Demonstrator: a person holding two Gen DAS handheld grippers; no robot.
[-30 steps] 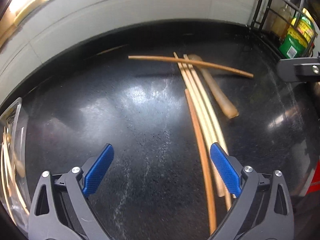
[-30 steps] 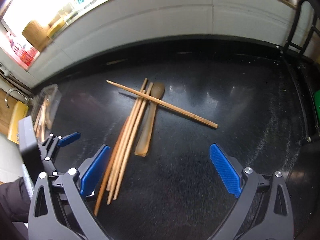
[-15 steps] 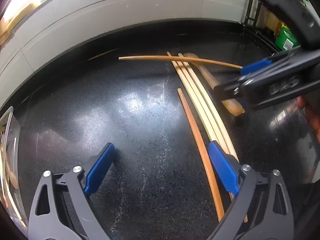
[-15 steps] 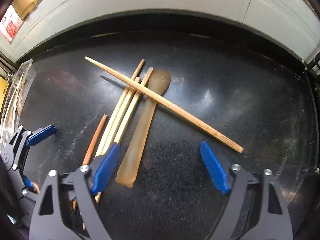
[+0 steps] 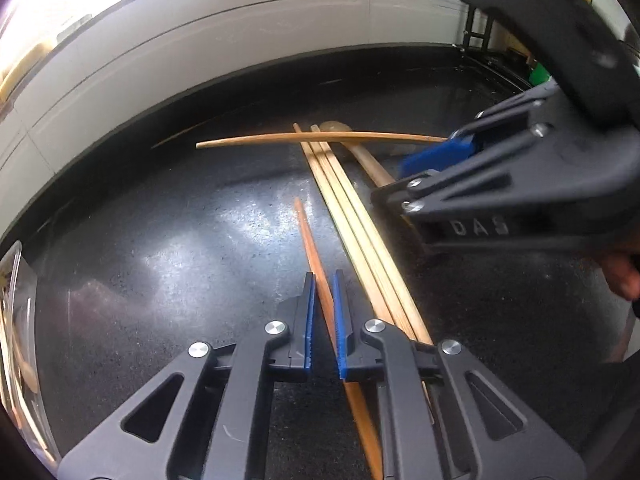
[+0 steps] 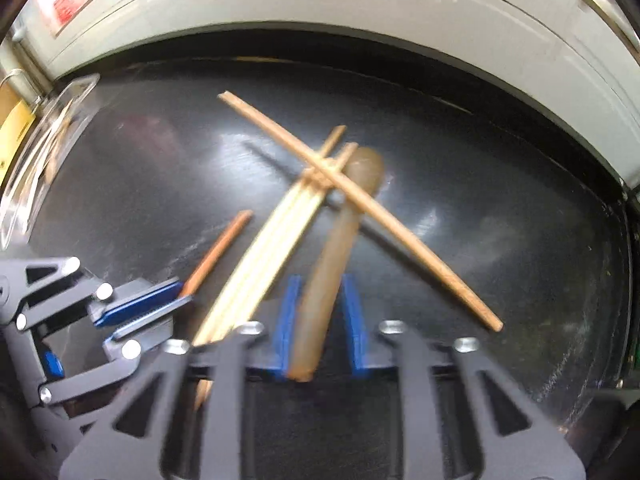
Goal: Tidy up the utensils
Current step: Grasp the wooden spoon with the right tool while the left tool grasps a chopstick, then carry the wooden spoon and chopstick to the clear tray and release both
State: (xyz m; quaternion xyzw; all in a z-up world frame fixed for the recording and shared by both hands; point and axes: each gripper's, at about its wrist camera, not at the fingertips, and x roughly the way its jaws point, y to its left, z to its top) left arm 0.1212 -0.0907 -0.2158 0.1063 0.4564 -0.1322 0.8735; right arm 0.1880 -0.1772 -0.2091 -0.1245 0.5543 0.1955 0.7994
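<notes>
On the black counter [image 5: 160, 248] lie a bundle of pale chopsticks [image 5: 360, 232] [image 6: 272, 240], a wooden spoon [image 6: 344, 220] beside them, and one chopstick [image 5: 320, 138] [image 6: 400, 232] crossing on top. My left gripper [image 5: 324, 280] [image 6: 182, 292] is shut on a separate orange-brown chopstick [image 5: 308, 232] [image 6: 224, 240], which runs between its blue pads. My right gripper [image 6: 320, 280] [image 5: 390, 184] points steeply down, and its jaws are closing on the spoon's handle, with a pad against each side near the handle's end. The spoon's bowl [image 5: 334, 125] shows at the far end.
A clear plastic container [image 5: 16, 320] [image 6: 48, 140] with several utensils stands at the counter's left edge. A white tiled wall [image 5: 240, 40] runs along the back. A black wire rack [image 5: 476, 32] stands at the far right. A person's hand [image 5: 620, 276] holds the right gripper.
Both grippers went from wide open to closed. The left shut on the orange-brown chopstick. The right came down over the pile, rolled, and closed around the spoon handle.
</notes>
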